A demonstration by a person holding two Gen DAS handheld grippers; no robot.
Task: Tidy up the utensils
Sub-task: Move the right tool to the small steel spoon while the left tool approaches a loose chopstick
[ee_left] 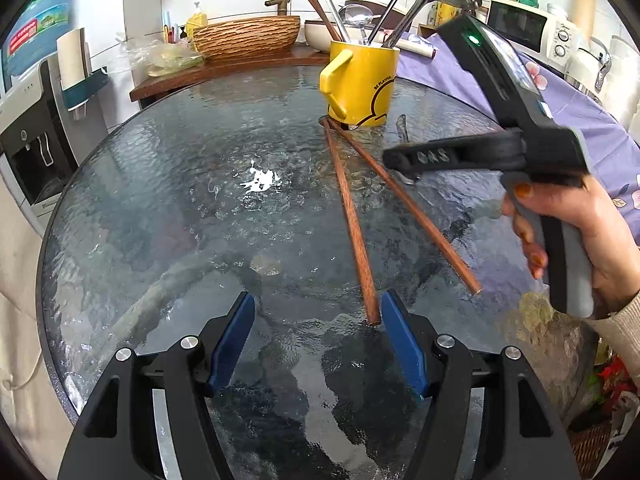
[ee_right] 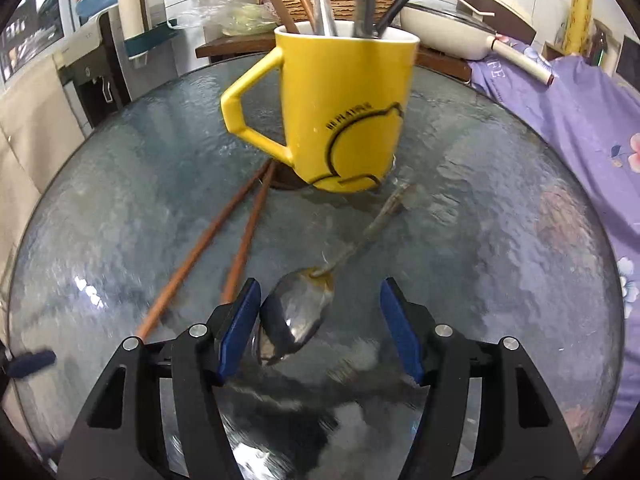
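Note:
A yellow mug stands at the far side of the round glass table and holds chopsticks, ladles and other metal utensils. Two wooden chopsticks lie on the glass and fan out from the mug's base. My left gripper is open, and one chopstick's near end lies just inside its right finger. In the right wrist view a metal spoon lies on the table below the mug. Its bowl sits between the fingers of my open right gripper, close to the left pad. A hand holds that gripper.
A purple flowered cloth covers the surface to the right. Behind the table a wooden counter carries a woven basin and a white pan. A microwave stands at the back right and a water dispenser at the left.

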